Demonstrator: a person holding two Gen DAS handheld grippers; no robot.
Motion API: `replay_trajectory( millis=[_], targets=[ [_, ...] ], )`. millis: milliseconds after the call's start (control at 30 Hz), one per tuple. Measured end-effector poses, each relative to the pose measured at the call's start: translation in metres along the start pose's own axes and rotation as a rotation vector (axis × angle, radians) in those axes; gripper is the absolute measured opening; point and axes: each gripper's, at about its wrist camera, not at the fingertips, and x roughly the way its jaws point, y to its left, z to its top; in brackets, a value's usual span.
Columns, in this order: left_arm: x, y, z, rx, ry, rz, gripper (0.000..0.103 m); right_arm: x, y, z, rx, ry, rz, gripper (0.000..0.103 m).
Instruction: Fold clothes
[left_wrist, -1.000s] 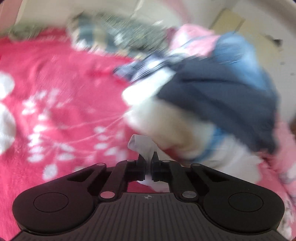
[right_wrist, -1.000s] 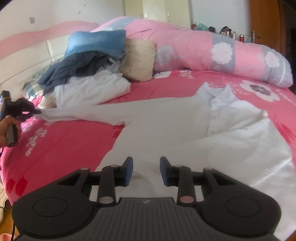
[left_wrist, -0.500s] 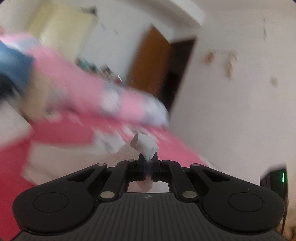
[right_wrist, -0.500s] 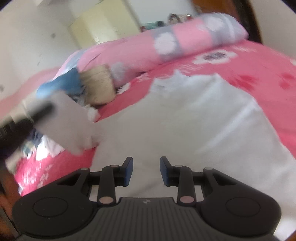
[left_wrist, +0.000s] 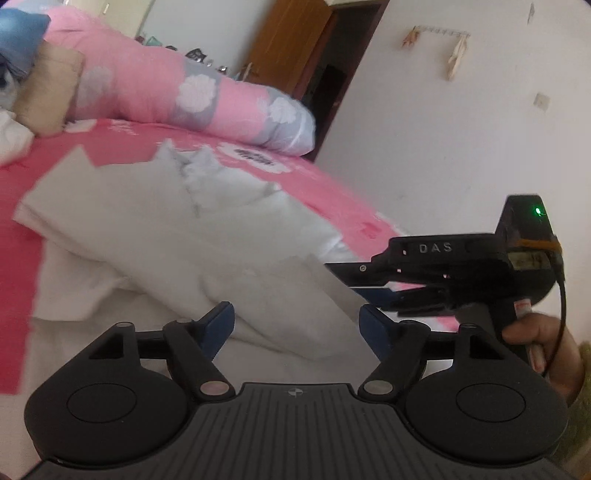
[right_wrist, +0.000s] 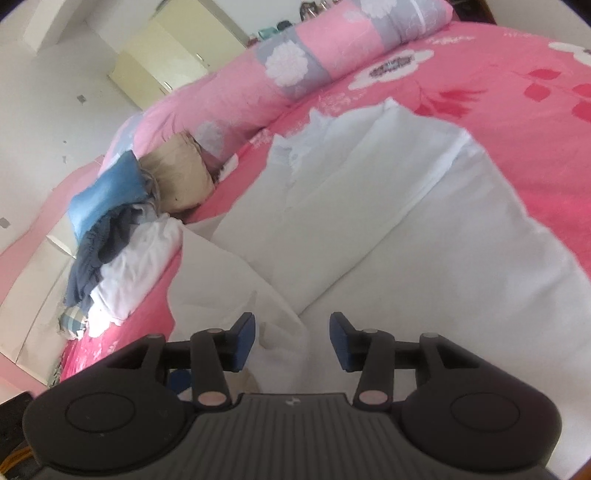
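Note:
A white shirt (left_wrist: 155, 221) lies spread on the pink bed, collar at the far end, with its left sleeve folded across the body. It also shows in the right wrist view (right_wrist: 369, 206). My left gripper (left_wrist: 297, 326) is open and empty just above the folded sleeve. My right gripper (right_wrist: 291, 334) is open and empty over the shirt's lower part. The right gripper also shows in the left wrist view (left_wrist: 354, 280), at the right, with a hand on its handle.
A pile of unfolded clothes (right_wrist: 122, 240), blue, dark and white, lies at the bed's left beside a beige pillow (right_wrist: 177, 181). A rolled pink quilt (left_wrist: 177, 92) runs along the far side. A wall and a wooden door (left_wrist: 291, 48) stand to the right.
My left gripper carried the sleeve end from the clothes pile across onto the shirt, then opened and let it go. My right gripper stayed open over the shirt's lower part.

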Motion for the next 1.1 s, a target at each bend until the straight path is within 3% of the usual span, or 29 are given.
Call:
replay_trajectory(
  millis=[167,233,333,400,500,667,733,800,867,900,933,1000,1100],
  targets=[
    [-0.006,0.014,0.002,-0.022,0.031,0.083,0.075,0.009,0.001,0.001,0.041,0.041,0.01,0.047],
    [-0.008,0.02,0.003,-0.035,0.037,0.111,0.075,-0.001,0.005,0.002,0.022,0.004,0.02,0.047],
    [-0.012,0.027,0.006,-0.088,0.039,0.081,0.075,-0.026,0.017,-0.004,-0.041,-0.128,-0.009,0.048],
    [-0.016,0.029,0.006,-0.105,0.025,0.06,0.075,-0.032,0.022,-0.007,-0.083,-0.135,0.015,0.049],
    [-0.019,0.027,0.008,-0.054,-0.012,0.06,0.075,-0.026,0.029,-0.011,-0.149,-0.093,0.011,0.049],
    [-0.012,0.034,0.015,0.039,-0.028,0.159,0.075,-0.014,0.034,-0.013,-0.27,-0.065,-0.045,0.052],
    [-0.005,0.04,0.016,0.048,-0.021,0.193,0.075,-0.007,0.035,-0.014,-0.292,-0.039,-0.062,0.061],
    [0.001,0.045,0.015,0.046,-0.005,0.213,0.075,0.002,0.038,-0.016,-0.327,-0.007,-0.077,0.061],
    [0.008,0.05,0.015,0.043,0.01,0.233,0.075,0.008,0.045,-0.021,-0.394,0.004,-0.104,0.054],
    [0.011,0.053,0.014,0.041,0.022,0.25,0.075,0.008,0.05,-0.024,-0.436,-0.001,-0.12,0.039],
    [0.014,0.055,0.012,0.035,0.037,0.263,0.075,0.009,0.055,-0.026,-0.477,-0.005,-0.136,0.017],
    [0.017,0.058,0.009,0.029,0.061,0.276,0.075,0.006,0.065,-0.029,-0.543,-0.03,-0.152,0.003],
    [0.017,0.058,0.007,0.036,0.067,0.286,0.075,-0.008,0.082,-0.027,-0.632,-0.113,-0.169,0.001]
  ],
)
